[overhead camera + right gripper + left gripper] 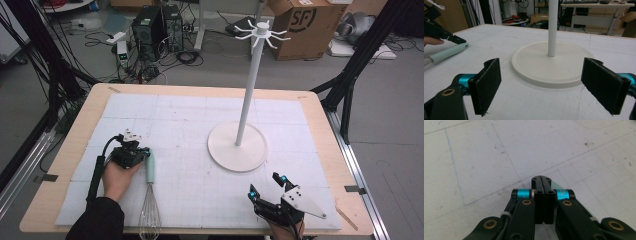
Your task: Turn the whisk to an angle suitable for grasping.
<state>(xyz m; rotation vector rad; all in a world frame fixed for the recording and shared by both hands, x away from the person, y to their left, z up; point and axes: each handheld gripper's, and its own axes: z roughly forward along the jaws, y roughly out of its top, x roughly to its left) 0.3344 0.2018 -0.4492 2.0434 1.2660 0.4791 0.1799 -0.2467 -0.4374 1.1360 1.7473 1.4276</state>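
left gripper [142, 152], jaws pressed together, rests at the top end of the whisk's mint handle [150, 167]; whether any of the handle is pinched cannot be told. right gripper [267, 186], jaws spread wide, hangs near the table's front edge, facing the stand's round base [250, 155]. whisk [150, 200] lies flat on the white mat [175, 120], wires toward the person. judged advice: clamp the handle squarely before lifting toward the stand's hooks [262, 32]. no containers present.

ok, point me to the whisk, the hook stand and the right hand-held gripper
whisk [150, 169], high view, on its pale green handle
hook stand [238, 146], high view, on its round white base
right hand-held gripper [265, 184], high view, midway between its open fingertips
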